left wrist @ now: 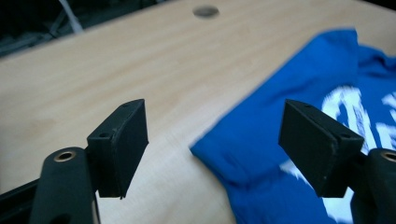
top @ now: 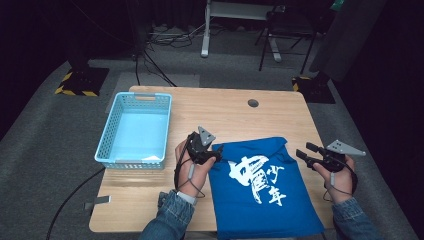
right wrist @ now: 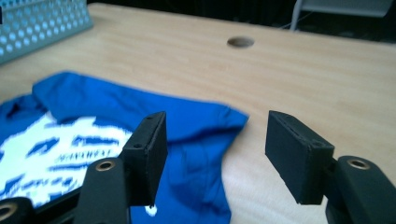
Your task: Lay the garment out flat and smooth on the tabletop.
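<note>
Both your grippers gape empty: left gripper (top: 216,151) at one top corner of the blue shirt (top: 262,187), right gripper (top: 303,152) beside the other. Pinch each corner fully, together. Beyond sits the basket (top: 111,123).

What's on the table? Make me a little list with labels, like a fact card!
table: light wood, round hole near far edge
shirt: blue with white print, lying flat, near edge hangs over the table's front
basket: light blue, on table's left side, looks empty
left hand-held gripper: open, at shirt's left corner
right hand-held gripper: open, at shirt's right corner
</note>
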